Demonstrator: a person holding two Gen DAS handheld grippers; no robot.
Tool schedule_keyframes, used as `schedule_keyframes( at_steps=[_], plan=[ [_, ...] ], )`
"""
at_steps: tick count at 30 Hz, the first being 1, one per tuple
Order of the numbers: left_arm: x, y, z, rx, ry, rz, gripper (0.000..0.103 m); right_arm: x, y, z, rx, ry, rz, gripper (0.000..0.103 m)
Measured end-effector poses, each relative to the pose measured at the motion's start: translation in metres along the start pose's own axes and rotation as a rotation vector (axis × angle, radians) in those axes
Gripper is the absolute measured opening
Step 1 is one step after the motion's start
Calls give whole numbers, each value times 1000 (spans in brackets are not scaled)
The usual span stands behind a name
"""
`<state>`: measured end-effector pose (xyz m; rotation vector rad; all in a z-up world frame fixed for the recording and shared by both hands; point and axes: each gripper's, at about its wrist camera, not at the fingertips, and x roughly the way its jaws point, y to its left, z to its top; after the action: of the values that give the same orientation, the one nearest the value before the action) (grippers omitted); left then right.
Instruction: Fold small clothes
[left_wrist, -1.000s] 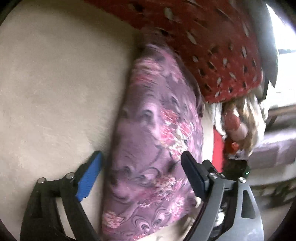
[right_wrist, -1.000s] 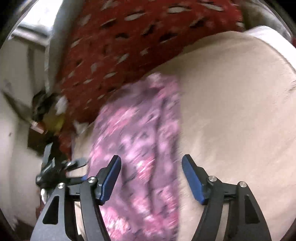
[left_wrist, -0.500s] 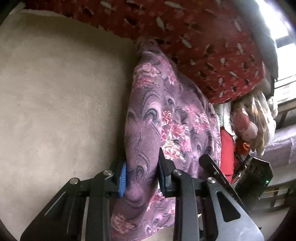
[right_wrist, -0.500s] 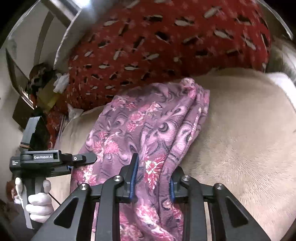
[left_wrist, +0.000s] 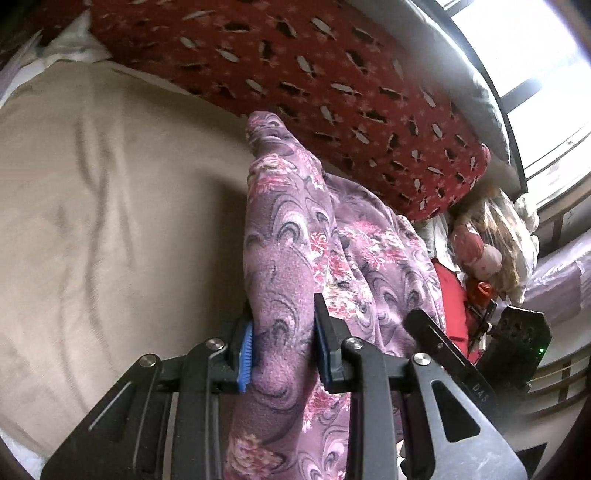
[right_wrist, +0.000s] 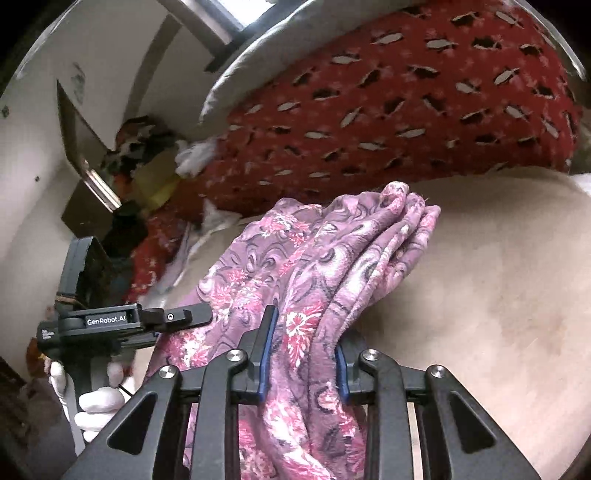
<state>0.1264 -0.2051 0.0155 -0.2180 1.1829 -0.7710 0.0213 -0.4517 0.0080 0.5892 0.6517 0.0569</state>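
A purple fleece garment (left_wrist: 288, 236) with pink flowers hangs bunched over the beige bed cover (left_wrist: 110, 221). My left gripper (left_wrist: 282, 350) is shut on a thick fold of it near its lower edge. In the right wrist view the same garment (right_wrist: 332, 251) rises off the cover, its far end draped on the cover. My right gripper (right_wrist: 303, 354) is shut on another fold of it. The left gripper's body (right_wrist: 110, 321) shows at the left of that view, held by a white-gloved hand (right_wrist: 96, 402). The right gripper's body (left_wrist: 480, 369) shows beside the cloth in the left wrist view.
A red patterned blanket (left_wrist: 332, 74) lies along the far side of the bed, with a grey pillow (right_wrist: 280, 48) behind it. Cluttered items, among them a doll (left_wrist: 484, 247), sit beyond the bed's end. Beige cover (right_wrist: 498, 295) spreads to the right.
Both grippers went from open around the garment to shut on its folds, then lifted it, so the cloth now hangs from them above the cover.
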Motion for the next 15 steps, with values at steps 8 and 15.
schedule_keyframes(
  at_steps=[8, 15],
  plan=[
    [21, 59, -44, -58, 91, 90, 27, 31, -2, -68, 146, 68, 31, 27],
    [11, 86, -47, -77, 85, 48, 33, 28, -41, -98, 308, 124, -33, 40]
  ],
)
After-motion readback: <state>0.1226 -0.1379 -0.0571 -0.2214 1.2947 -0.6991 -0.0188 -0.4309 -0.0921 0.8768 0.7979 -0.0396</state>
